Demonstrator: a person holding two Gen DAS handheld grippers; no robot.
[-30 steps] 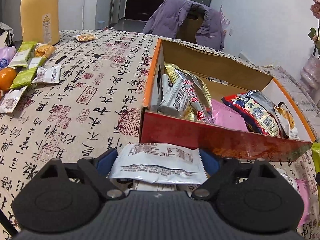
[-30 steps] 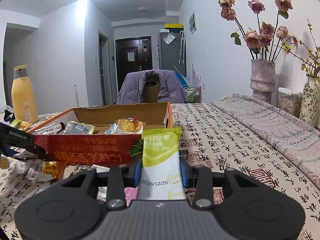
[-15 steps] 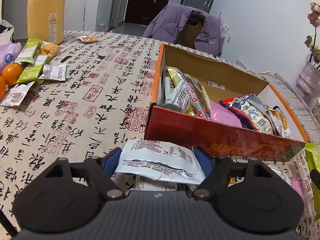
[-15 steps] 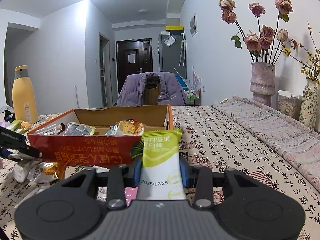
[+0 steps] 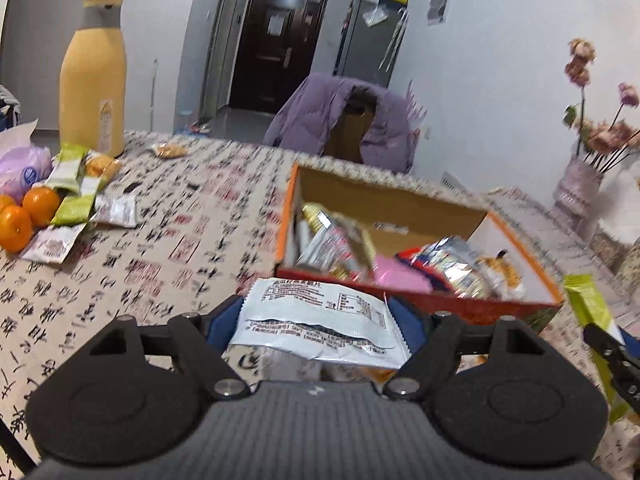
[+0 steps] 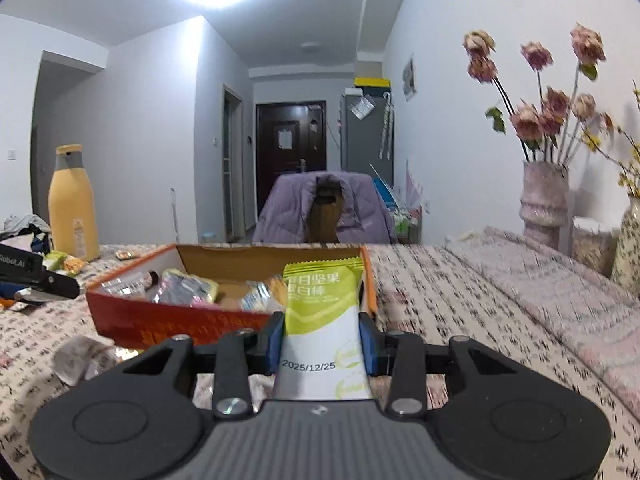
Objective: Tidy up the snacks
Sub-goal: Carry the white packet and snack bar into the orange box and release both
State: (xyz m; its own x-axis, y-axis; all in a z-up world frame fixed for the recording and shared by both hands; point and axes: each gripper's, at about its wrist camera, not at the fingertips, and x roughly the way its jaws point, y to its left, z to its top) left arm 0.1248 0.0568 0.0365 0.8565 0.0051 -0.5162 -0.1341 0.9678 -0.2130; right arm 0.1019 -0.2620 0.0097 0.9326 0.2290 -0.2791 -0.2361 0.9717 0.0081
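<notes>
My left gripper is shut on a silver-white snack packet and holds it above the table, just short of the near wall of the orange cardboard box. The box holds several snack packets. My right gripper is shut on a green and white nut bar and holds it upright near the box's right corner. The nut bar also shows at the right edge of the left wrist view.
Loose snack bars and oranges lie at the far left by a yellow bottle. More packets lie in front of the box. A chair with a purple jacket stands behind the table. Flower vases stand at the right.
Both grippers have risen with their packets held. The left view has tilted up and the box now looks smaller and farther off. The right gripper now sees into the box from above.
</notes>
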